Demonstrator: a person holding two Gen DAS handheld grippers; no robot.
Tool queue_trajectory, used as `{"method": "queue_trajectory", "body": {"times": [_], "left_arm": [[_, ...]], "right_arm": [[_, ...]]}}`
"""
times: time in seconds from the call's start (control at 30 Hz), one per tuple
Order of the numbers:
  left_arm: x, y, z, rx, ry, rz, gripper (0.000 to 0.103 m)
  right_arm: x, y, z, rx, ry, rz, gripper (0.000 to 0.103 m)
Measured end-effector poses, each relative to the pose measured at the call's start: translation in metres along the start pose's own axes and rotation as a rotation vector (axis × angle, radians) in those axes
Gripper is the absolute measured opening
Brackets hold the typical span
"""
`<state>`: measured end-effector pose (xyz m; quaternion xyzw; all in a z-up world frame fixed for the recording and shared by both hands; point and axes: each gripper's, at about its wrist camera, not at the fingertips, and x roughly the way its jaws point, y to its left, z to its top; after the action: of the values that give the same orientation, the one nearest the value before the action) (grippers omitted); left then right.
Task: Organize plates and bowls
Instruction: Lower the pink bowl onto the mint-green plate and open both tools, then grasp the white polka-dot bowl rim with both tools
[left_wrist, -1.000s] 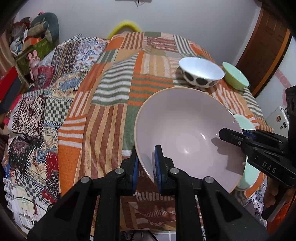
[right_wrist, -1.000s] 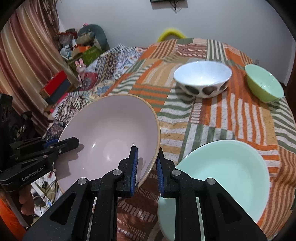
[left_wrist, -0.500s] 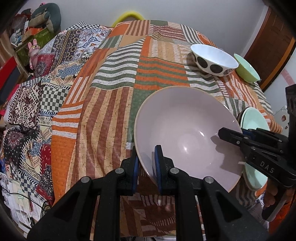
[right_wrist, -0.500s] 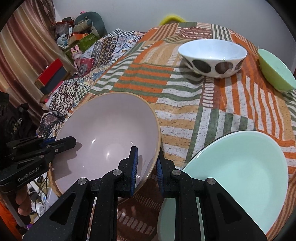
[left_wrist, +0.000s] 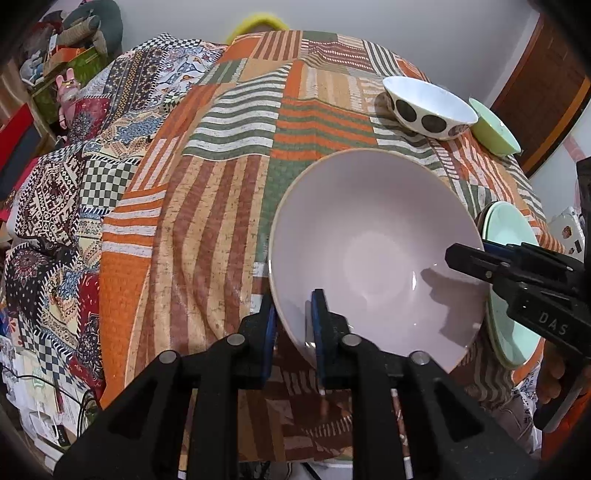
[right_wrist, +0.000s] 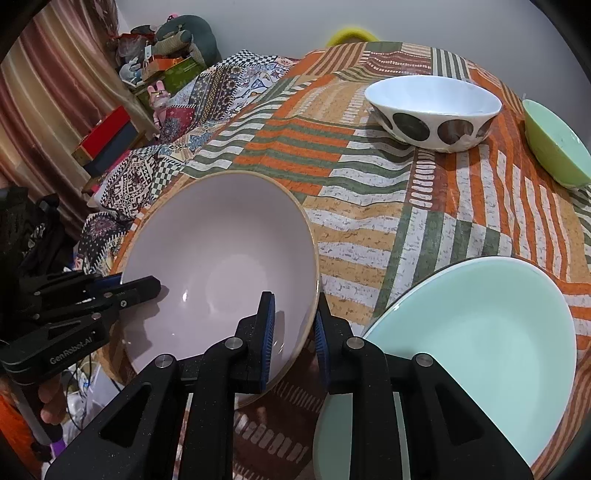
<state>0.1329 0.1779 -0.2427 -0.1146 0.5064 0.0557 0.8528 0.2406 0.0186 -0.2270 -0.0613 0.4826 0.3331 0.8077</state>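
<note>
Pink bowl (left_wrist: 373, 251) is held by both tongs, lower centre of the L wrist view, centre-left of the R wrist view. Left tongs (left_wrist: 291, 325) are clamped on its near rim at bottom centre, blue pads either side of the wall: one outside, one inside. Right tongs (right_wrist: 293, 328) are clamped on the opposite rim likewise; in the L wrist view they're seen at frame right, reaching over the bowl edge. In the R wrist view the left tongs are seen at far left, tip over the bowl's inner wall. Bowl is tilted, opening toward the cameras, tan rim visible. Whether its base touches the cloth can't be told.

Mint plate (right_wrist: 476, 339) is seen lower right in the R wrist view, just beside the pink bowl, partly hidden behind the right finger. In the L wrist view it's seen edge-on at right, behind the pink bowl's rim, dark rim of smth under it.

White spotted bowl (right_wrist: 432, 110) is set upright at upper right on the desk (left_wrist: 207, 206), which is covered w/ a striped orange/green patchwork cloth. Small green bowl (right_wrist: 554, 147) is just beside it at far right, tilted; contact betw. the two can't be told.

Patterned blanket (left_wrist: 55, 192) is seen at left, clutter and stuffed toys (right_wrist: 177, 40) in the upper left corner.
</note>
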Motion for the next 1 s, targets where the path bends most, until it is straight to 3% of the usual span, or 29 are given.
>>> {"method": "queue_trajectory", "body": {"times": [0.23,0.37,0.5,0.67,0.8,1.0], "left_arm": [[-0.033,-0.004,0.003,0.011,-0.061,0.001,0.040],[-0.056,-0.011,0.012,0.023,-0.117,-0.005,0.043],[-0.077,-0.019,0.025,0.027,-0.181,-0.019,0.056],[-0.093,-0.030,0.044,0.052,-0.246,-0.027,0.061],[-0.098,-0.037,0.062,0.047,-0.281,-0.060,0.069],[-0.078,-0.047,0.098,0.053,-0.289,-0.061,0.069]], "right_arm": [[-0.026,-0.006,0.001,-0.003,-0.055,-0.030,0.042],[-0.050,-0.018,0.005,0.017,-0.109,-0.052,0.043],[-0.072,-0.032,0.012,0.041,-0.166,-0.072,0.045],[-0.096,-0.055,0.026,0.084,-0.244,-0.115,0.048],[-0.096,-0.077,0.046,0.136,-0.273,-0.134,0.049],[-0.078,-0.104,0.075,0.192,-0.270,-0.158,0.049]]}}
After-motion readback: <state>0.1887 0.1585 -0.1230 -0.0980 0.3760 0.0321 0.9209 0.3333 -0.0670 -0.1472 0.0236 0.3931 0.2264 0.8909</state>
